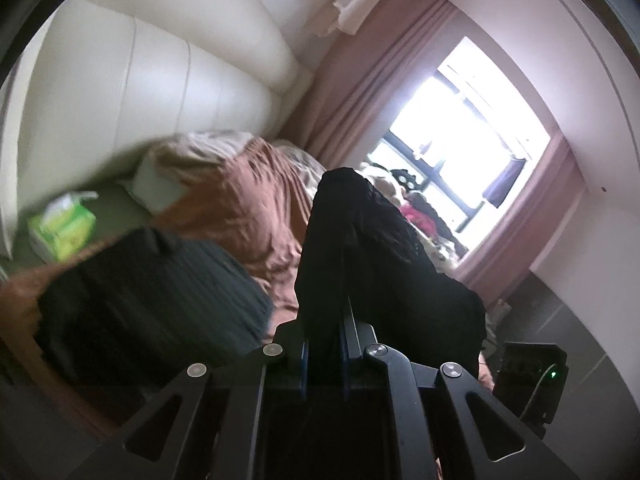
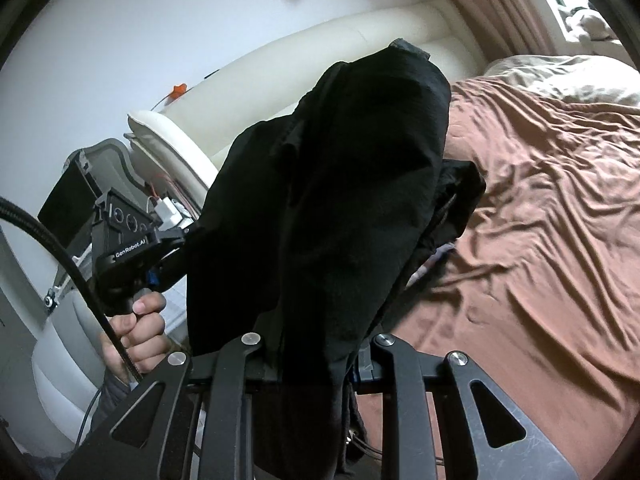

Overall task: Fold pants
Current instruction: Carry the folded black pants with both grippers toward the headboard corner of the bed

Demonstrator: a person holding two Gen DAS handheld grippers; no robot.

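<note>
Both grippers, left (image 1: 324, 312) and right (image 2: 316, 344), clamping black pants (image 2: 340, 184), hanging bunched above bed (image 2: 540, 208). Risk: thin pinch slipping, fabric landing crumpled, fold going crooked.

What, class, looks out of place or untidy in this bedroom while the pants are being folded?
The brown bedsheet is heavily rumpled rather than smooth. A green tissue box sits on the bed by the headboard. The black pants hang bunched from both grippers, left gripper and right gripper, not yet flat.
</note>
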